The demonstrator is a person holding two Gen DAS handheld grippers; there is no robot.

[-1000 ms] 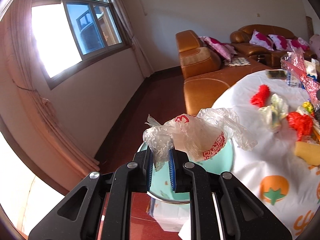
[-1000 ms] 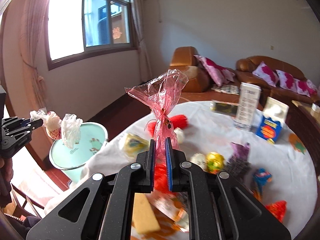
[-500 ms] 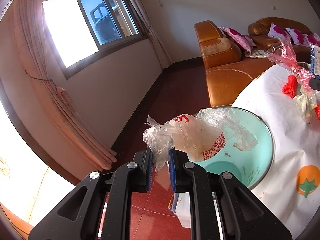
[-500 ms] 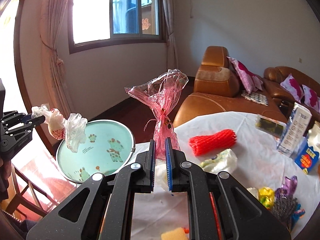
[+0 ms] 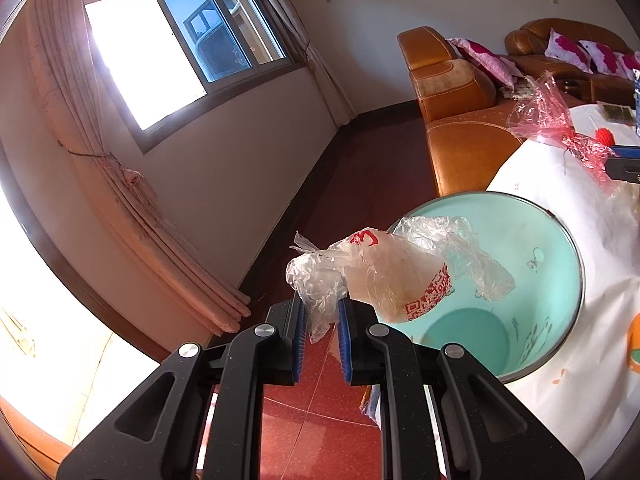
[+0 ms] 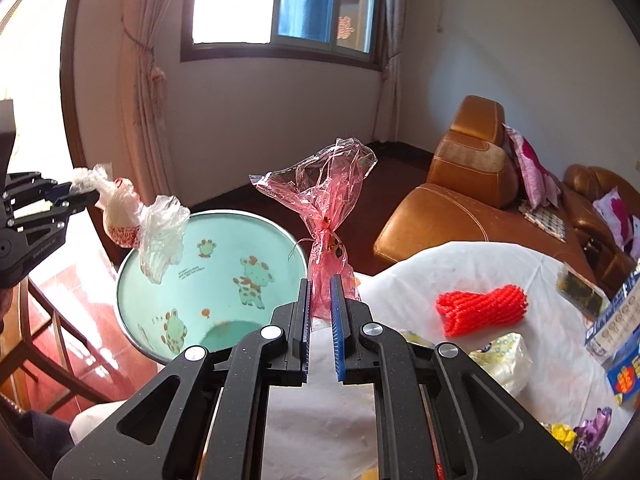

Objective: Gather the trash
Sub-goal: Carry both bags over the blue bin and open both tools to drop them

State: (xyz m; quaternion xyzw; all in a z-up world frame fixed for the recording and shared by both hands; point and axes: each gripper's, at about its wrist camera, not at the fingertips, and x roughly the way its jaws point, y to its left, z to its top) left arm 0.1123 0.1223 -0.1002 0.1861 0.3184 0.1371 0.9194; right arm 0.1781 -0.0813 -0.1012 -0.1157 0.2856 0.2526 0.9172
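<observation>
Room: lounge, window, sofa (image 6: pixel 460 208), white-clothed table (image 6: pixel 460 272).
Bin: teal bin (image 6: pixel 192 272) beside the table edge.
Change: both views have swung from the table to the bin, so dropping looks next.
Left tool (image 5: pixel 321 316): clenched on clear bag (image 5: pixel 392 276), over the bin mouth.
Right tool (image 6: pixel 320 300): clenched on pink wrapper (image 6: pixel 320 208), near the rim.
Hidden: bin bottom unclear; table litter cut off.

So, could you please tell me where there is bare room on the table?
Bare cloth lies between the mint bin and the red foam net. Right of the net it is crowded: boxes, wrappers.
</observation>
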